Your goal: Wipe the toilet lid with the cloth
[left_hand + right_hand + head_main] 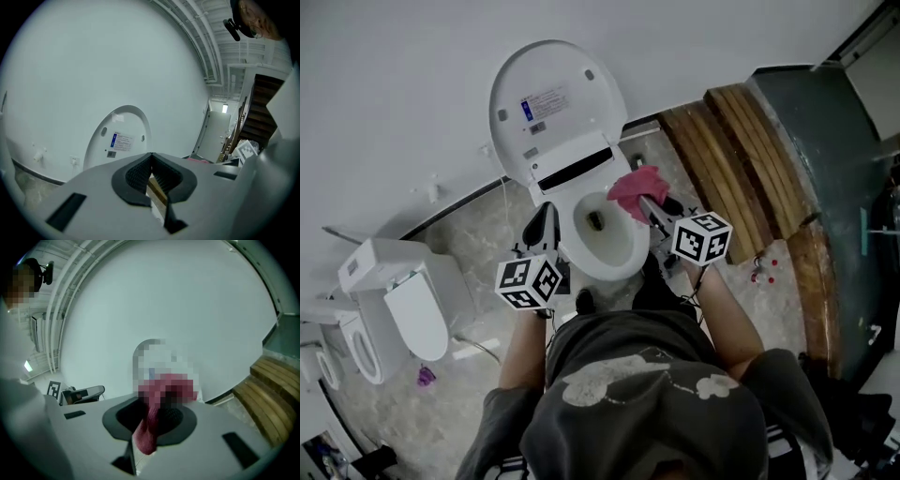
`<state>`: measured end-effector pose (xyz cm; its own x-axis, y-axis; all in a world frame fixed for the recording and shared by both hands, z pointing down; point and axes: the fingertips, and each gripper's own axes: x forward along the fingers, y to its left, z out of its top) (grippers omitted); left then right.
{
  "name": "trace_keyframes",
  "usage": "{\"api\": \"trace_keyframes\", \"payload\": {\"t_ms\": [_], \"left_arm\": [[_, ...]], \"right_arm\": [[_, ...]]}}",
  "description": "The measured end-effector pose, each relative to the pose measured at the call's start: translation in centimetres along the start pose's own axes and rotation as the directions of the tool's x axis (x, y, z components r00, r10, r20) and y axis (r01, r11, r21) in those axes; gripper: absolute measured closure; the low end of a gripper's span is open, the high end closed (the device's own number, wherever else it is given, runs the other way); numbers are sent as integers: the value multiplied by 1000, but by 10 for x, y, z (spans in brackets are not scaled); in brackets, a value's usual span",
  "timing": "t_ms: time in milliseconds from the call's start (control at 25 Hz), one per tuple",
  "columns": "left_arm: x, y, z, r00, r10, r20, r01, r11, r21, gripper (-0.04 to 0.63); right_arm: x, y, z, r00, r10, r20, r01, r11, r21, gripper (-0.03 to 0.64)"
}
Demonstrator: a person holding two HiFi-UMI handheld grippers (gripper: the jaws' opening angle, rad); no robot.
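The white toilet lid (553, 103) stands raised against the wall, a blue-and-white label on its inner face; the left gripper view shows the lid (119, 140) straight ahead. Below it the bowl (605, 230) lies uncovered. My right gripper (645, 202) hangs over the bowl's right rim, shut on a pink cloth (636, 187). That cloth (149, 425) bunches between the jaws and spills forward in the right gripper view. My left gripper (546, 220) hovers at the bowl's left rim, shut with nothing in it (151, 161).
A second white toilet (403, 305) stands at the left, with a small purple item (426, 377) on the marble floor (478, 244) near it. Wooden steps (741, 159) curve along the right. A white wall (394, 94) backs the toilet.
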<state>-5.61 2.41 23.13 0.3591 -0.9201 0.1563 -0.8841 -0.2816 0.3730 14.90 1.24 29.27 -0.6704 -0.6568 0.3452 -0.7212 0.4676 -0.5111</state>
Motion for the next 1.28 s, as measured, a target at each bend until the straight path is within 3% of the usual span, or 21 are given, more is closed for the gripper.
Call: {"api": "trace_keyframes", "payload": {"t_ms": [320, 600, 920, 1280], "left_arm": [[33, -8, -5, 980, 196, 36, -195, 980, -27, 588], [43, -25, -16, 942, 331, 52, -329, 943, -51, 588], [44, -6, -17, 927, 372, 57, -370, 928, -41, 588], [72, 71, 26, 947, 314, 72, -313, 949, -18, 588]], "right_arm": [[32, -45, 61, 984, 161, -82, -168, 982, -86, 552], [59, -62, 63, 945, 272, -183, -293, 951, -98, 552], [110, -42, 47, 910, 336, -241, -369, 924, -104, 552], [181, -2, 66, 926, 305, -224, -345, 924, -168, 552]]}}
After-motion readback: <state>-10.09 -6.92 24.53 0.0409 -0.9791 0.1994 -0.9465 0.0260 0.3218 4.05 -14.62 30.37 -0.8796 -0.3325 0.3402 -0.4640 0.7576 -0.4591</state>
